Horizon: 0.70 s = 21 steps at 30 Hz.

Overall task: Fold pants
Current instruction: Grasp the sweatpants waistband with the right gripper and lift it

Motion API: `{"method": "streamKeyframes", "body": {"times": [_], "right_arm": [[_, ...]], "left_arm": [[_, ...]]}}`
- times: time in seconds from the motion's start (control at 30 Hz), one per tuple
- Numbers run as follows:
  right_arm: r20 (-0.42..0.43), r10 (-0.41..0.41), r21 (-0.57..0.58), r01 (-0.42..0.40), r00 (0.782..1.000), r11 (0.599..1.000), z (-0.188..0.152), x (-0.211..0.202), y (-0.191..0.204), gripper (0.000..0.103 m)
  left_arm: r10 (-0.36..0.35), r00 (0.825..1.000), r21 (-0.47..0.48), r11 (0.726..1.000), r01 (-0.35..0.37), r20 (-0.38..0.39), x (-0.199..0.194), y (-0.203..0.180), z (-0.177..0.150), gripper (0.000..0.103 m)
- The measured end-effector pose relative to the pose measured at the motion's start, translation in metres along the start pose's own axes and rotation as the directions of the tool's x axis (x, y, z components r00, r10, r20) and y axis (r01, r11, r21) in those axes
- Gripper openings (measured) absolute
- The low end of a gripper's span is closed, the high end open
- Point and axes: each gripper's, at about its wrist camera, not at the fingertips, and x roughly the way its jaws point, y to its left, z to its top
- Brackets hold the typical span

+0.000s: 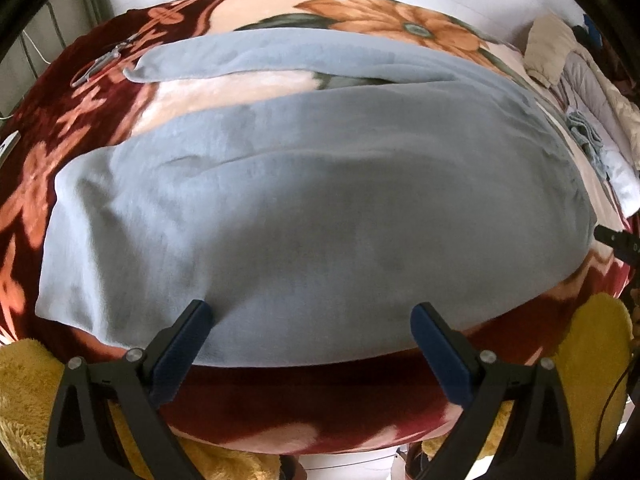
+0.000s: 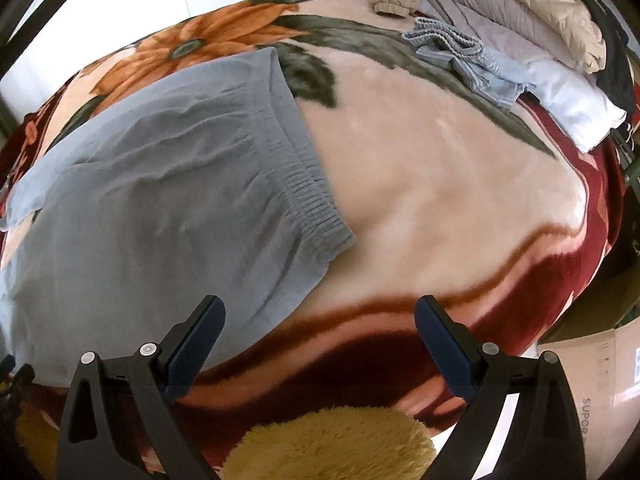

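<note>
Light blue-grey pants (image 1: 304, 200) lie spread flat on a floral blanket (image 1: 72, 128), legs running to the left, one leg (image 1: 248, 54) lying apart at the back. In the right wrist view the pants (image 2: 160, 200) fill the left half, with the elastic waistband (image 2: 308, 176) towards the middle. My left gripper (image 1: 312, 312) is open and empty, just above the near edge of the pants. My right gripper (image 2: 320, 308) is open and empty, over the blanket (image 2: 440, 184) just right of the pants' near corner. The right gripper's tip shows at the right edge of the left wrist view (image 1: 616, 240).
A pile of clothes (image 2: 500, 32) lies at the bed's far right, with a blue knit garment (image 2: 464, 60) and a white one (image 2: 572, 100). A metal clip (image 1: 100, 62) lies on the blanket at far left. A cardboard box (image 2: 592, 368) stands beside the bed at right. Yellow fluffy fabric (image 2: 332, 444) is at the near edge.
</note>
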Motion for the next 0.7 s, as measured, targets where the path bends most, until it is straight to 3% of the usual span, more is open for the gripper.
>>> {"method": "streamKeyframes", "body": {"times": [0.33,0.6,0.67,0.7], "right_arm": [[-0.069,0.050,0.034,-0.048,0.996,0.998,0.003,0.020,-0.007,0.095],[-0.080,0.120,0.032,-0.117,0.990,0.993,0.015,0.029,-0.003,0.058],[-0.073,0.144,0.013,-0.143,0.987,0.990,0.018,0.028,0.000,0.034],[-0.067,0.158,0.002,-0.158,0.985,0.987,0.018,0.025,0.002,0.028]], "left_arm": [[0.043,0.999,0.053,0.998,-0.043,0.004,0.006,-0.006,-0.003,0.102],[0.013,1.000,0.046,0.999,-0.013,0.006,0.001,-0.005,-0.001,0.102],[-0.002,1.000,0.046,0.999,0.001,0.009,-0.001,-0.007,-0.001,0.102],[-0.010,1.000,0.048,0.999,0.009,0.011,-0.003,-0.008,0.000,0.102]]}}
